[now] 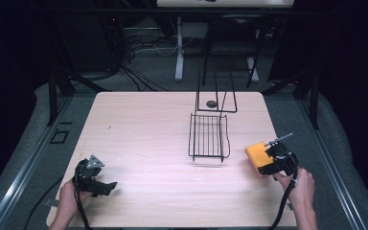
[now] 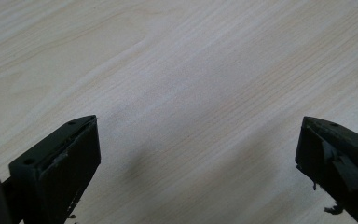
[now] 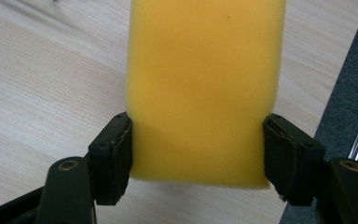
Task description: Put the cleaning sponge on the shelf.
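At the near left corner of the pale wooden table [image 1: 143,143], the left gripper [image 1: 106,187] rests low in the person's left hand [image 1: 68,195], its jaws spread wide with nothing but bare wood grain between them. Toward the middle stands a black wire rack [image 1: 209,136], and behind it a taller wire frame [image 1: 215,93] with a small dark round object [image 1: 212,103] lying at its foot. At the right edge, the right gripper [image 1: 263,160] is clenched on a yellow sponge [image 1: 256,155], held just above the tabletop near the rack's right side. The sponge [image 3: 204,88] is a plain rectangular block, evenly orange-yellow, with a fine porous surface and soft rounded corners. The right gripper view brings out that texture and the pads pressing its two long sides near one end; the high view gives its place on the table instead.
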`<state>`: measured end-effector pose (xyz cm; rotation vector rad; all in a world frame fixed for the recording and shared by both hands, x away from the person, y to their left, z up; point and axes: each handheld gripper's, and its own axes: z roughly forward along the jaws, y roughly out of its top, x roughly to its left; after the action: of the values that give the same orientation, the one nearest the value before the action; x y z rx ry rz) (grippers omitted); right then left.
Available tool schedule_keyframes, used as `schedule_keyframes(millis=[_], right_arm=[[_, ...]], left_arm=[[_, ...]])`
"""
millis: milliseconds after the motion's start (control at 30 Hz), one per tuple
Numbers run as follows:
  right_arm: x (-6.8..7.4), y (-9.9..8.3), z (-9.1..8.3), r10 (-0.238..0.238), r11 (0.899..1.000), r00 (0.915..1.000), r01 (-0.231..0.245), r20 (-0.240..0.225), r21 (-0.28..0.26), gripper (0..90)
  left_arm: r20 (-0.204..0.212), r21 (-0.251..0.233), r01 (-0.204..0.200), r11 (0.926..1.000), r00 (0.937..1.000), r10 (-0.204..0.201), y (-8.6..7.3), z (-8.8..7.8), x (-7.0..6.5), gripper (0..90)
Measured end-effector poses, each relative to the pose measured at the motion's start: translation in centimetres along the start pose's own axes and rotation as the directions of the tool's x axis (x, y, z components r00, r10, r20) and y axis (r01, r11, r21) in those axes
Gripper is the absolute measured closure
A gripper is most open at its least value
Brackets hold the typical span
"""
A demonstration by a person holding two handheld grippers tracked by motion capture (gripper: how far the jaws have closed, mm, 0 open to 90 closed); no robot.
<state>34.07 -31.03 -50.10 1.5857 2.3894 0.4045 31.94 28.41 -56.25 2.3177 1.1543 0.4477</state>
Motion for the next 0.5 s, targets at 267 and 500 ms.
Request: schedule_keyframes(millis=[267, 500], right_arm=[[0.1, 0.1, -1.1, -0.015, 1.000, 0.9996, 0.015, 0.025, -0.005, 31.6], [0.3, 0.1, -1.9, -0.019, 0.999, 0.9997, 0.019, 0.016, -0.025, 31.6]], left_arm=[[0.001, 0.000, 0.001, 1.0000, 1.0000, -0.001, 0.0, 0.0, 0.0, 0.0], [0.000, -0.001, 0.000, 1.0000, 1.0000, 0.000, 0.0, 0.0, 0.0, 0.1]])
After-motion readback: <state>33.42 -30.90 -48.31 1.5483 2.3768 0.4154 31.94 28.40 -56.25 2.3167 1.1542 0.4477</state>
